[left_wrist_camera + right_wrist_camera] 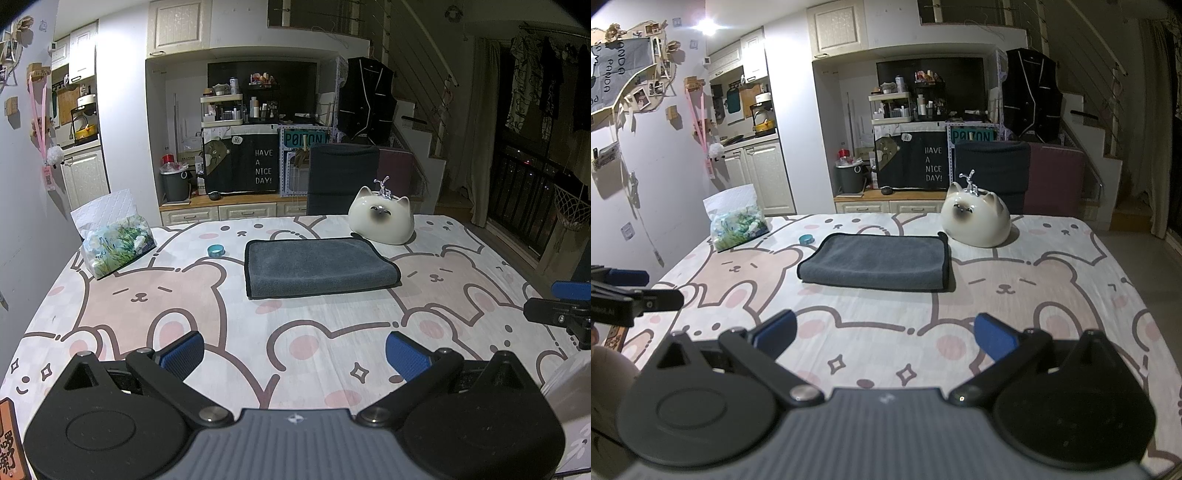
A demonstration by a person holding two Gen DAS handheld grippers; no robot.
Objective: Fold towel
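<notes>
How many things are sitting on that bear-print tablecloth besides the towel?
3. A tissue pack lies at the far left, a small teal ring sits just left of the gray towel, and a white cat figurine stands at its far right corner.

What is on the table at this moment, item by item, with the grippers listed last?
towel: one, grey with dark edging, folded flat, centre of the table.
cat figurine: one, cream with a dark face, behind the towel's far right corner.
tissue pack: one, green and white print, far left of the table.
small ring: one, teal, left of the towel, apart from it.
tablecloth: one, white with pink bears, covering the table.
chair: one, dark, behind the table's far edge.
left gripper: one, black with blue pads, open, above the near edge, holding nothing.
right gripper: one, black with blue pads, open, holding nothing.
</notes>
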